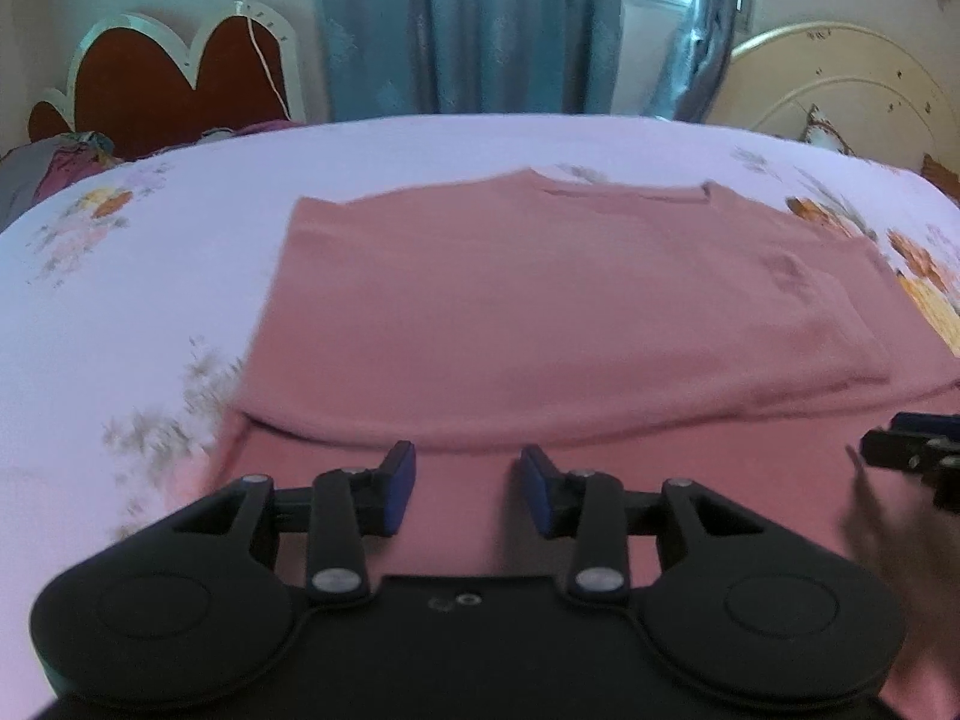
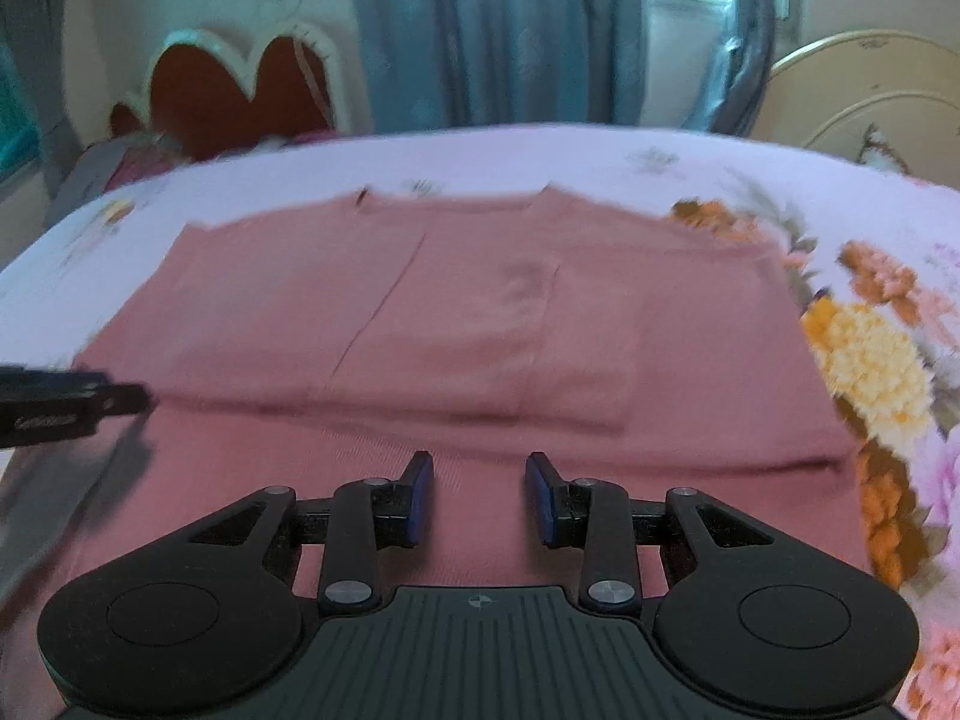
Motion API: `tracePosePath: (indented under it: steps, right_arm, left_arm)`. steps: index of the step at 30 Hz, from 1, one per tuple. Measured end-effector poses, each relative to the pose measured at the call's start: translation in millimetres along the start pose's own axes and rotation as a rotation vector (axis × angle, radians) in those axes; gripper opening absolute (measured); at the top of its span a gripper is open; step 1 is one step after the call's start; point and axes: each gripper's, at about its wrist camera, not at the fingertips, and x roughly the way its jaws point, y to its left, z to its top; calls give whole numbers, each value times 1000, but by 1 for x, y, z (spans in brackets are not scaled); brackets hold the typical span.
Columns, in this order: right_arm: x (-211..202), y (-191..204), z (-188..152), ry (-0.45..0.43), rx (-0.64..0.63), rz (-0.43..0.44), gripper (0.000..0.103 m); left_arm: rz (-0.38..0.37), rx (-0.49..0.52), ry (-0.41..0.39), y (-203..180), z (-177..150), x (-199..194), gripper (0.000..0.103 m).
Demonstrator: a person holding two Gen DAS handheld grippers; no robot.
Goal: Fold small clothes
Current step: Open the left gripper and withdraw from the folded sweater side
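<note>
A dusty pink shirt lies flat on the bed, its sides folded inward over the middle, neckline at the far edge. It also shows in the right wrist view. My left gripper is open and empty, just above the shirt's near part, before a folded edge. My right gripper is open and empty over the near part further right. The right gripper's tips show at the right edge of the left wrist view; the left gripper shows at the left edge of the right wrist view.
The bed has a pale lilac floral sheet. A red heart-shaped headboard and bundled clothes lie at the far left. Blue curtains hang behind. A cream headboard stands at the far right.
</note>
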Motion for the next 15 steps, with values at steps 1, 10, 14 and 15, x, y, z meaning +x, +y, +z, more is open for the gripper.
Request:
tracePosePath:
  steps: [1, 10, 14, 15]
  right_arm:
    - [0, 0, -5, 6, -10, -1, 34]
    - [-28, -34, -37, 0, -21, -52, 34]
    - [-39, -39, -46, -12, -24, -46, 34]
    - [-42, -39, -47, -20, -16, -33, 34]
  left_arm:
    - [3, 6, 3, -3, -3, -1, 38]
    - [87, 44, -5, -9, -31, -14, 46]
    - [116, 30, -6, -6, -40, -23, 51]
    - [120, 25, -4, -7, -40, -25, 50]
